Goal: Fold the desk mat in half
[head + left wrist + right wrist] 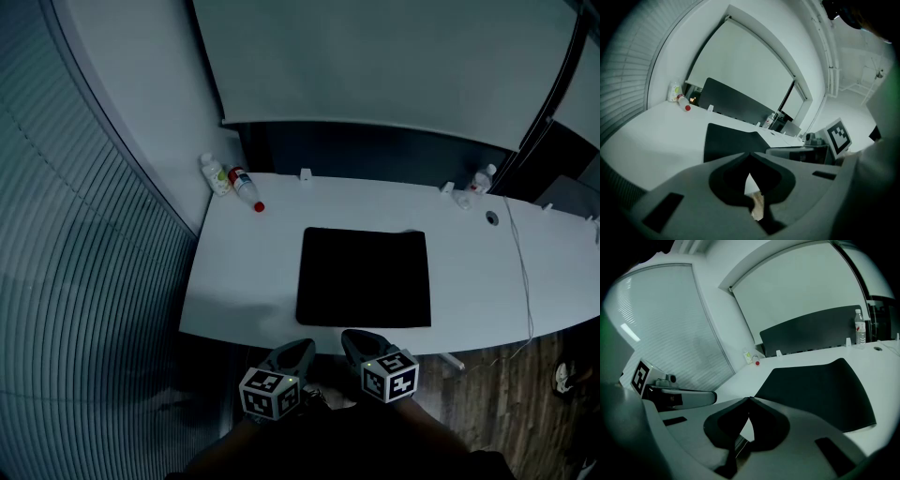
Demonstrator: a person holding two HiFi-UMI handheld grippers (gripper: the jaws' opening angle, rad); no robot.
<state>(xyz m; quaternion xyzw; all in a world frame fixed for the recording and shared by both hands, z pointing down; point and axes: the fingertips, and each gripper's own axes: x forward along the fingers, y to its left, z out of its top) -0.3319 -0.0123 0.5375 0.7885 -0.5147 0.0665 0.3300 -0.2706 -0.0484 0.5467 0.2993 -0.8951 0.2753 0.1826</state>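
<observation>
Black desk mat (pixel 364 277) lies flat at the centre of the white table (pixel 244 272). At six o'clock, off the table's edge, left gripper (pixel 300 349) and right gripper (pixel 356 339) hover side by side, jaws pressed together, empty.

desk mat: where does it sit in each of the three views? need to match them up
Head view: desk mat at picture centre, lying flat on the white table, by its near edge.
Left gripper view: centre-left, just above the jaws.
Right gripper view: right of centre, beyond the jaws.
Shared landmark: red-capped bottle at the table's far left corner, also seen at and.
</observation>
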